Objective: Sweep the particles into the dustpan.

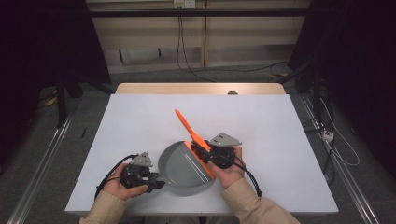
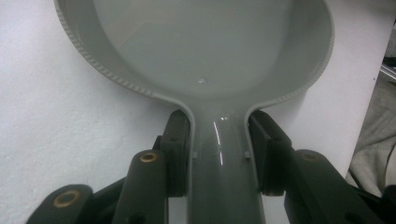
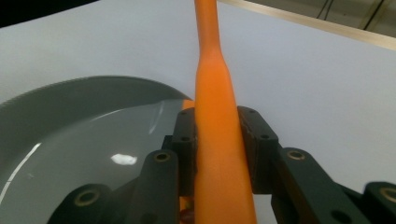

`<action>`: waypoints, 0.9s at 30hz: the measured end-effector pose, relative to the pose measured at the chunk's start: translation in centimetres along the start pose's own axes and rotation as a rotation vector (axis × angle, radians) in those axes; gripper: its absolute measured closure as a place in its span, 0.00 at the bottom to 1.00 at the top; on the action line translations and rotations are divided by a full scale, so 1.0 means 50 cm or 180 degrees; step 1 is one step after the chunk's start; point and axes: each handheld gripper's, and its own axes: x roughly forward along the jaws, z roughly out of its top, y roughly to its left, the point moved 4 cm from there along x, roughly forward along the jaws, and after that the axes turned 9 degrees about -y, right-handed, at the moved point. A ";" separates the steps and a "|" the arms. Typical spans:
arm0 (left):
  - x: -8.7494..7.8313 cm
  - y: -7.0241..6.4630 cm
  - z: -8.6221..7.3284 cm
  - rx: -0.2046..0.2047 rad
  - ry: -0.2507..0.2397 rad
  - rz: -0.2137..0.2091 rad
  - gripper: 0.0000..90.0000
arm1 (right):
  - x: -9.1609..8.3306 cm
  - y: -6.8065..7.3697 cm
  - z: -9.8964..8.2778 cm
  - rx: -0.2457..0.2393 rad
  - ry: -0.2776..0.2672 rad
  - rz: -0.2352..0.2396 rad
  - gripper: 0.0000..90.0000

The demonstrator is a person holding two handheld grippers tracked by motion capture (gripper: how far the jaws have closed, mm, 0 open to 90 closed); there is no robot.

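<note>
A grey dustpan (image 1: 184, 164) lies on the white table near the front edge, its pan (image 2: 201, 46) wide and shallow. My left gripper (image 1: 156, 183) is shut on the dustpan's handle (image 2: 219, 158), one pad on each side of it. An orange brush (image 1: 194, 140) rests with its head along the dustpan's right lip, and its handle (image 3: 215, 107) points up and away to the far left. My right gripper (image 1: 205, 151) is shut on that orange handle, close to the brush head. The grey pan (image 3: 79, 140) lies just left of the right gripper's jaws.
The white table top (image 1: 261, 121) has free room on the far side and on both flanks. Its wooden far edge (image 1: 201, 87) faces a wall with hanging cables. Metal rails run along the floor at left and right.
</note>
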 end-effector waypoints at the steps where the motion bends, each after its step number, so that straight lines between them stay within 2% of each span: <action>1: 0.001 -0.001 0.000 -0.0008 -0.0004 0.0003 0.70 | 0.001 0.004 0.000 -0.0014 -0.0006 -0.0018 0.78; 6: 0.004 -0.003 0.001 -0.0034 0.0008 0.0009 0.70 | 0.004 0.023 0.001 0.0033 -0.0051 -0.0029 0.78; 9: 0.004 -0.002 0.000 -0.0030 0.0021 0.0005 0.70 | 0.007 0.035 0.002 -0.0036 -0.0064 -0.0009 0.78; 11: 0.003 0.000 -0.001 -0.0035 0.0015 -0.0004 0.70 | 0.007 0.036 0.005 0.0030 -0.0121 0.0028 0.79; 14: 0.005 0.001 -0.002 -0.0047 0.0004 0.0009 0.70 | 0.004 0.042 0.018 0.0120 -0.0155 0.0137 0.79; 18: 0.004 0.002 -0.004 -0.0048 -0.0015 0.0002 0.70 | 0.003 0.053 0.034 0.0122 -0.0234 0.0323 0.79; 23: 0.004 0.002 -0.004 -0.0051 -0.0027 0.0005 0.70 | -0.011 0.012 0.060 0.0145 -0.0346 0.0164 0.79; 27: 0.004 0.002 -0.004 -0.0046 -0.0015 0.0003 0.70 | -0.017 -0.029 0.061 0.0122 -0.0351 0.0007 0.79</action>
